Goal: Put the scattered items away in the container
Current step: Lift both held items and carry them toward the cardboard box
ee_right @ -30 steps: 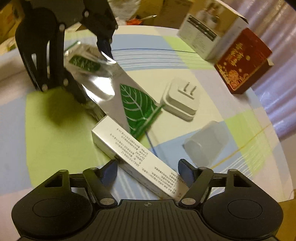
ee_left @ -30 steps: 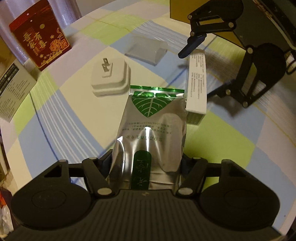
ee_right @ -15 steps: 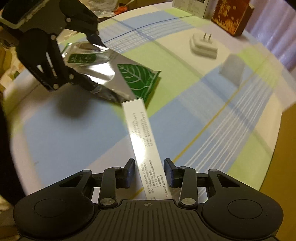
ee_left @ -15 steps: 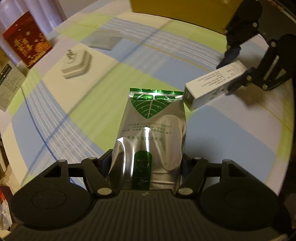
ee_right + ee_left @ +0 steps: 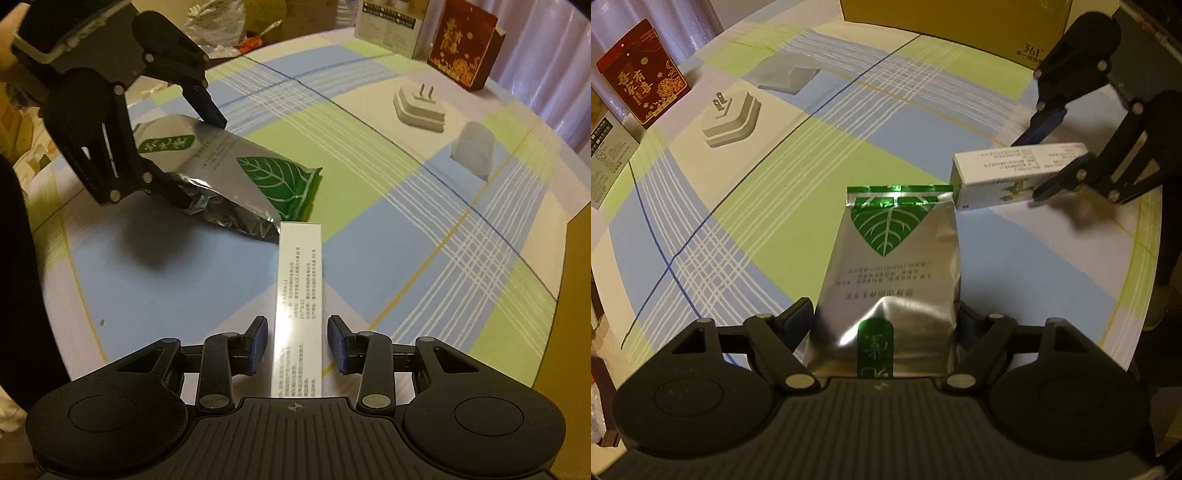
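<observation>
Left wrist view: round table with blue/green/cream check cloth (image 5: 775, 206) fills the frame; yellow-brown cardboard box (image 5: 953, 22) at 12 o'clock on the far edge, probably the container, its opening not visible. Left gripper (image 5: 886, 325) is clamped on the silver foil pouch with green leaf print (image 5: 894, 266), pouch lifted off the cloth and sticking out toward 12. Right gripper (image 5: 1045, 155) at 2 o'clock holds the long white printed carton (image 5: 1015, 166), carton end just beside the pouch's top seal; contact can't be confirmed. In the right wrist view the blue pads (image 5: 258, 343) show slight gaps to the carton, yet it appears carried, so I read it as gripped. Still loose on the cloth: white wall plug adapter (image 5: 731, 118) at 10 o'clock, translucent plastic cap (image 5: 786, 72) at 11. Red box with gold lettering (image 5: 642, 74) stands at the 10 o'clock rim. Step: both items picked, transport phase. Next likely: swing both toward the cardboard box at 12, clear its wall, release one at a time so pouch and carton don't collide.
</observation>
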Demonstrator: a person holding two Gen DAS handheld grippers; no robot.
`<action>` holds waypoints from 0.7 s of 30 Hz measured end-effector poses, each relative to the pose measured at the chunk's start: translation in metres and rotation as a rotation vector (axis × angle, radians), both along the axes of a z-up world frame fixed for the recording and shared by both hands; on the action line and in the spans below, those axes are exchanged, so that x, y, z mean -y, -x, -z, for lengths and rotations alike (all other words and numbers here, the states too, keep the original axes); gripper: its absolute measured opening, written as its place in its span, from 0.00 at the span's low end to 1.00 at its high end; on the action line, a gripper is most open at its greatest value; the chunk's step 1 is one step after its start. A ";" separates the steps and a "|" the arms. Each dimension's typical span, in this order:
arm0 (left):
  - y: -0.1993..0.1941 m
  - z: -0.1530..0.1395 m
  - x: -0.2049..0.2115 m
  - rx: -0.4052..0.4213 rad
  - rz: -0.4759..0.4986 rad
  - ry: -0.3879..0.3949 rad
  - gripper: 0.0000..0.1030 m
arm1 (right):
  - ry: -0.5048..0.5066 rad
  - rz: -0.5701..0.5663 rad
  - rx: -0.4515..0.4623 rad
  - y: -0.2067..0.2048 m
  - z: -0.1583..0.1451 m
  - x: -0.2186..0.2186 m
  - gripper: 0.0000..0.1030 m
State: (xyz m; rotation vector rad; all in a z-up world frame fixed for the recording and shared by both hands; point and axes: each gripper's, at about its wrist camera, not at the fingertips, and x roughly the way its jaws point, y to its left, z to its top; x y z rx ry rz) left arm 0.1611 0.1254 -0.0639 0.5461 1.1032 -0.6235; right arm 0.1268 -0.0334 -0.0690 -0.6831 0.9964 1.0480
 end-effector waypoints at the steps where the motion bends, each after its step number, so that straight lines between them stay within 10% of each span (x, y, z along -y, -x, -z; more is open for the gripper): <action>1: -0.002 0.001 0.001 -0.004 0.004 -0.003 0.76 | 0.003 0.006 -0.008 -0.005 0.004 -0.002 0.41; 21: -0.001 -0.005 0.011 -0.080 -0.036 -0.023 0.53 | -0.049 0.116 -0.038 0.000 -0.005 0.027 0.27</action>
